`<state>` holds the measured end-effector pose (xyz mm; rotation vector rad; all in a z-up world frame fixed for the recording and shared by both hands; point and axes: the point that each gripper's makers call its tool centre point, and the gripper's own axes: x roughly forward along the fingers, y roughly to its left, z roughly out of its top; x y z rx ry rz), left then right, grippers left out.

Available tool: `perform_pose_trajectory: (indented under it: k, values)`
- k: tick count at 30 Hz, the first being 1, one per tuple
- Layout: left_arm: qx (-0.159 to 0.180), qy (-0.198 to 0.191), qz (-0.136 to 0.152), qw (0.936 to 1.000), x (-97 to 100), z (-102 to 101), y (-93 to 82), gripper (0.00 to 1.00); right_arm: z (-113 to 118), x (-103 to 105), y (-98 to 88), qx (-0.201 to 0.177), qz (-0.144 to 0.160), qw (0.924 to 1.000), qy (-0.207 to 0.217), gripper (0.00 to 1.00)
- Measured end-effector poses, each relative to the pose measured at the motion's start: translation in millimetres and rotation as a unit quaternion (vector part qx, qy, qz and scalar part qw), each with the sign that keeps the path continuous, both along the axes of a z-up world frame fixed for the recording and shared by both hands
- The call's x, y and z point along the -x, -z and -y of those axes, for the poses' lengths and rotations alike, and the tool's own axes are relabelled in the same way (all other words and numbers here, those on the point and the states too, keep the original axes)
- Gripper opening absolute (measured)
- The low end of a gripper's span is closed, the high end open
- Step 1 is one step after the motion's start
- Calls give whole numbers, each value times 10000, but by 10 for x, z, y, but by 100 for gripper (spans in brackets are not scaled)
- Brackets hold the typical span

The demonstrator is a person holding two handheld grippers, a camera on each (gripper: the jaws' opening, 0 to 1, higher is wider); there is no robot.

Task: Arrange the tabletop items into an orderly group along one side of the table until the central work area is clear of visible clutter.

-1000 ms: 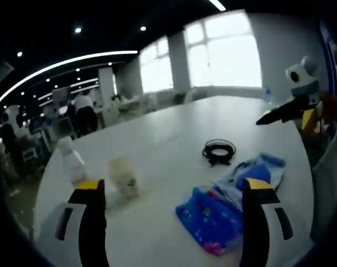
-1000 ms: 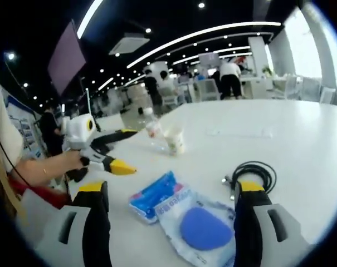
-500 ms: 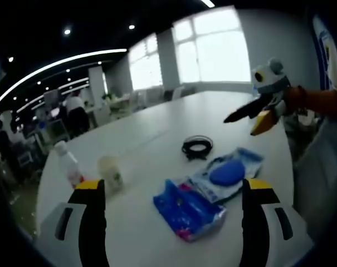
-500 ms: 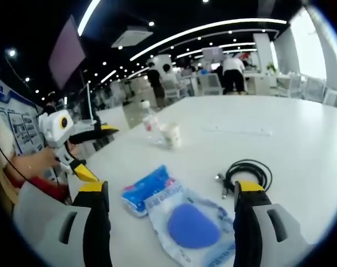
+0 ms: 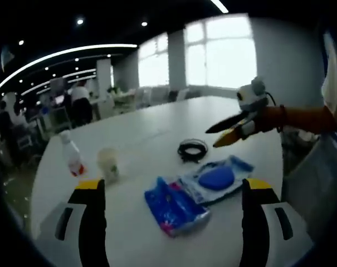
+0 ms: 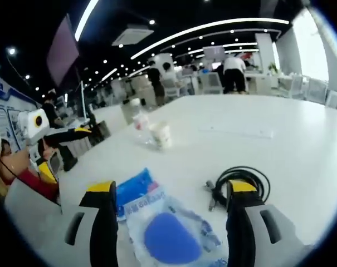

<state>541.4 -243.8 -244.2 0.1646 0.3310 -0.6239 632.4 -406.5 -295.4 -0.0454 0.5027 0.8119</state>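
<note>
White laminate spreads under both tools: the table [image 5: 157,125] carries five loose items. In the left gripper view the left gripper [image 5: 171,192] hangs above the near edge with its yellow-tipped jaws spread wide and nothing between them. Framed between those jaws lies a blue packet [image 5: 174,207], and just beyond it, overlapping its far end, a clear pouch holding a blue sponge [image 5: 215,178]. Past the pouch sits a coil of black cable [image 5: 192,149]. Ahead of the left jaw stand a pale cup [image 5: 108,164] and, farther left, a clear bottle with a red label [image 5: 72,157], close together. The right gripper [image 5: 229,129] reaches in from the right above the cable (held by a person's arm), its jaws parted and holding nothing.

In the right gripper view the right gripper [image 6: 168,192] is likewise wide open and empty. The sponge pouch [image 6: 168,236] lies between its jaws, the blue packet [image 6: 133,188] just beside the left jaw, the cable [image 6: 238,181] just beyond the right jaw. The cup [image 6: 160,134] and bottle [image 6: 139,123] stand well ahead. The left gripper [image 6: 57,146] shows at the far left.
</note>
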Motion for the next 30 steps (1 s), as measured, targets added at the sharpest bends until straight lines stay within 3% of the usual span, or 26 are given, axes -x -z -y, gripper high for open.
perform_pose_trajectory:
  k: [4, 8, 16, 24, 28, 30]
  values:
    - [-76, -11, -58, 10000, 65, 34, 27, 100, 21, -139, 164, 202, -2, 9998, 25, 70]
    - [129, -181, -159, 9996, 127, 6, 35, 99, 32, -297, 339, 319, -70, 9995, 57, 66]
    - [141, -436, -273, 9986, 160, -110, 60, 99, 66, -533, 611, 585, -262, 9979, 96, 59]
    - [-83, -483, -329, 9983, 186, -152, 114, 98, 107, -623, 860, 1055, -445, 9934, 112, 46]
    - [-264, -709, -103, 9971, 164, -237, 62, 92, 135, -617, 951, 1127, -655, 9913, 201, 36]
    - [-262, -758, -84, 9967, 160, -249, 53, 93, 161, -637, 974, 1249, -613, 9900, 237, 32]
